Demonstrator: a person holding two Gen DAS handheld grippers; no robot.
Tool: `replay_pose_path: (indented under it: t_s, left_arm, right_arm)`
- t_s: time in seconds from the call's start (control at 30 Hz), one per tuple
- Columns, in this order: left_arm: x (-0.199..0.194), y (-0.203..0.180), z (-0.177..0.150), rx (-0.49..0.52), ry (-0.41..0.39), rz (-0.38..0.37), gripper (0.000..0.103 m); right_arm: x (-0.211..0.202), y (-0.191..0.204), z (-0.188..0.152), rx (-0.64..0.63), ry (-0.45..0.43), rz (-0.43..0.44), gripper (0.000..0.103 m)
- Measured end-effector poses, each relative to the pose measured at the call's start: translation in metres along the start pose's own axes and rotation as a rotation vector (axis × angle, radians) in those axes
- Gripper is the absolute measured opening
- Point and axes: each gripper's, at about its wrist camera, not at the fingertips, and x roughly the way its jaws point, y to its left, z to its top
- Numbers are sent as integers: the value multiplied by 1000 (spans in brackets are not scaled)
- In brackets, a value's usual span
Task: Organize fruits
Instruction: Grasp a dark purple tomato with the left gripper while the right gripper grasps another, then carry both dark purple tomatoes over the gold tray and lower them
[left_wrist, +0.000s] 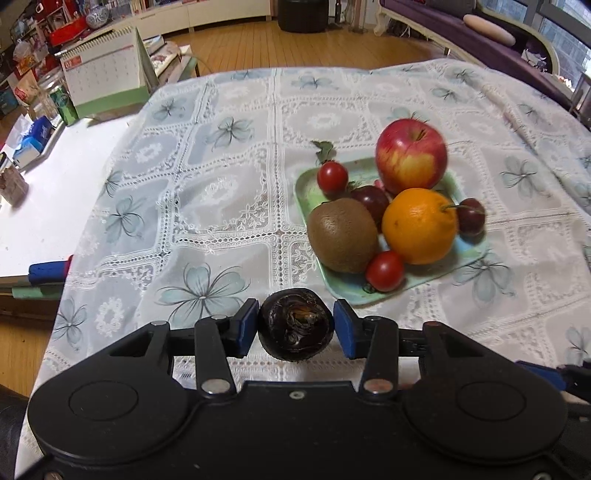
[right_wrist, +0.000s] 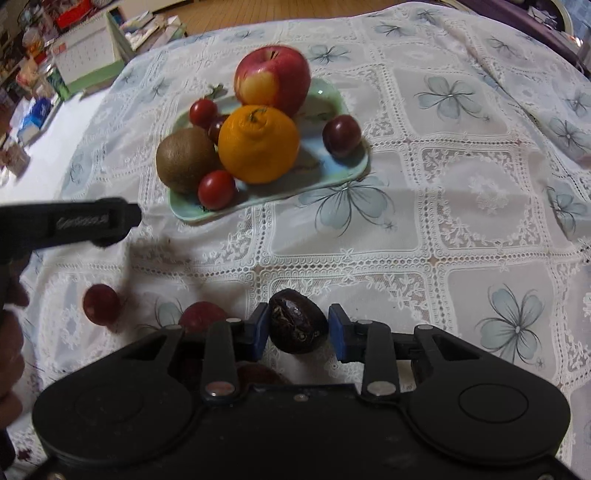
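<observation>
A pale green tray (left_wrist: 306, 184) (right_wrist: 354, 166) on the lace tablecloth holds a red apple (left_wrist: 410, 155) (right_wrist: 273, 77), an orange (left_wrist: 419, 226) (right_wrist: 258, 144), a kiwi (left_wrist: 341, 234) (right_wrist: 184, 158), cherry tomatoes (left_wrist: 385, 270) (right_wrist: 216, 189) and dark cherries (left_wrist: 471, 216) (right_wrist: 341, 136). My left gripper (left_wrist: 295, 326) has a dark water chestnut (left_wrist: 295, 325) between its blue pads, near the tray's front edge. My right gripper (right_wrist: 298, 328) likewise has a dark water chestnut (right_wrist: 297, 321) between its pads. In both views a small gap shows at the right pad.
Red fruits (right_wrist: 100, 303) (right_wrist: 202, 317) lie loose on the cloth at the near left of the right wrist view. The left gripper's body (right_wrist: 74, 221) shows there too. A desk calendar (left_wrist: 103, 70) and boxes (left_wrist: 31, 140) stand on the white table at left.
</observation>
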Motion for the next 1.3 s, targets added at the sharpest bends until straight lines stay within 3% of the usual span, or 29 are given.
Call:
replay_pose_path:
  t_s: [0.23,0.57,0.93,1.3]
  left_arm:
    - [-48,-8,-24,17,-35,-21,52]
    - [-107,-26,-99,64,-33,-75,52]
    - [-115,-34,-191,3,65,-110,52]
    - [-117,-29,-231,-47,45,9,52]
  right_arm:
    - [-32,-9,-16,2,-41,8,34]
    - [-90,-31,-78,11,-47,90,34]
    - [-110,-47,-159,-37,35,89,35]
    - [-96,-31,-202,-107,133,130,35]
